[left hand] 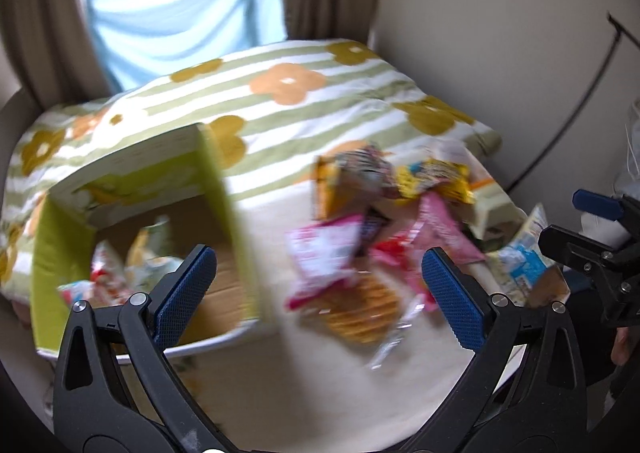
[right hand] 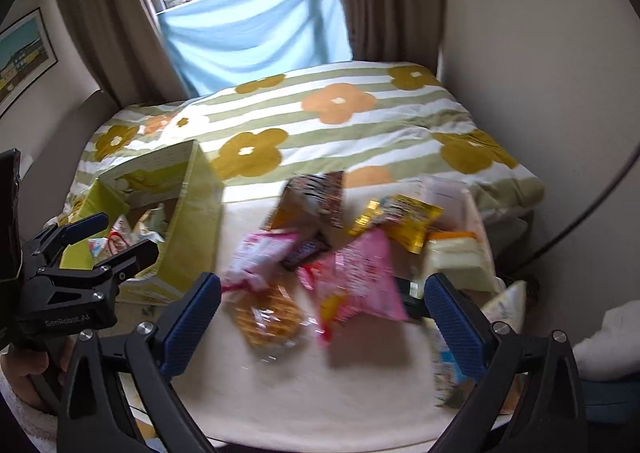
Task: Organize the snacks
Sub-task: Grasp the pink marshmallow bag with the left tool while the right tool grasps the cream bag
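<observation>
Both tools are held above a cream-covered bench [right hand: 320,385], with nothing gripped. The left tool [left hand: 316,293] is spread wide and empty; the right tool [right hand: 322,313] is likewise spread wide and empty. The snack pile [right hand: 340,253] is seen ahead of the right tool, with a waffle pack [right hand: 268,317] just beyond its left finger and a pink bag [right hand: 360,281] lying between the fingers' line of sight, its long axis running away and slightly left. The green box [left hand: 132,237], open-topped and already holding a few packets [left hand: 120,273], is placed left of the pile, directly ahead of the left tool's left finger. The pile is judged nearer to the right tool, the box nearer to the left. Any transfer is therefore judged to run leftward across the bench, from pile to box. Motion blur is noted; labels cannot be read.
</observation>
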`<move>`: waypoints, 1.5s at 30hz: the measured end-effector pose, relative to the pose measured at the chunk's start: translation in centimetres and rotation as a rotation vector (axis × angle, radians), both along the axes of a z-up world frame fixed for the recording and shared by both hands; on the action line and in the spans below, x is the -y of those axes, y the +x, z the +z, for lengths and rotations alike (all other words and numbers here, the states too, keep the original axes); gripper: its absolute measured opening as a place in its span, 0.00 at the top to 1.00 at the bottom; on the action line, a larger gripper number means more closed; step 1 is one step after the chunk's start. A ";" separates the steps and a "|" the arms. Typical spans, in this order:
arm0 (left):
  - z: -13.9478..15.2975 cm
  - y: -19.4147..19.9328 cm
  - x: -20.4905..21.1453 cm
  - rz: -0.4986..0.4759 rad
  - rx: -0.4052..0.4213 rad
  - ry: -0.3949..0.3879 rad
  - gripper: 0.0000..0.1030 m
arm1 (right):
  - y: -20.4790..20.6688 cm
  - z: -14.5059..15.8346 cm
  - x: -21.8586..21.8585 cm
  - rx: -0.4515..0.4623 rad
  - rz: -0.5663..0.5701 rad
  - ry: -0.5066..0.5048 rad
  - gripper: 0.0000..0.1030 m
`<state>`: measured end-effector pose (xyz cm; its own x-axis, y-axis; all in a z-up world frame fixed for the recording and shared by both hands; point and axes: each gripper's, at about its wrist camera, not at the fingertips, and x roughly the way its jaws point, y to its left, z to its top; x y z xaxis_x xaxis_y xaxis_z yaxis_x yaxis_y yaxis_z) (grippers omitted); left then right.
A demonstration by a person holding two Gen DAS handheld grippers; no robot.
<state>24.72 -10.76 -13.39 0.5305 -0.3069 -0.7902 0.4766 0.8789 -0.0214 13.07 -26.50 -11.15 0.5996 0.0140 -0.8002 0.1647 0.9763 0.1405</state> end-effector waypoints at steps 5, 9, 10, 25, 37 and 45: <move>-2.1 -1.3 6.4 -0.055 -0.071 0.008 0.01 | -2.5 -1.1 4.8 -0.022 -0.040 0.020 0.02; -3.7 -2.1 10.6 -0.129 -0.087 0.099 0.01 | -3.9 -2.6 7.3 -0.056 -0.080 0.049 0.02; -4.1 -2.1 11.2 -0.151 -0.094 0.116 0.01 | -4.2 -3.1 7.9 -0.065 -0.098 0.069 0.02; -11.1 1.2 15.9 -0.488 -0.156 0.303 0.01 | -6.2 -10.7 10.2 -0.180 -0.500 0.244 0.02; -15.5 2.8 17.6 -0.660 -0.175 0.318 0.01 | -5.8 -15.3 11.0 -0.145 -0.733 0.368 0.02; -16.1 3.3 17.8 -0.669 -0.213 0.284 0.34 | -5.8 -15.5 10.9 -0.117 -0.821 0.363 0.02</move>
<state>27.98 -28.57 -29.52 0.1296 -0.2790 -0.9515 0.9213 0.3888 0.0115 7.24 -37.43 -26.62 0.4471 -0.1187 -0.8865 0.8225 0.4440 0.3554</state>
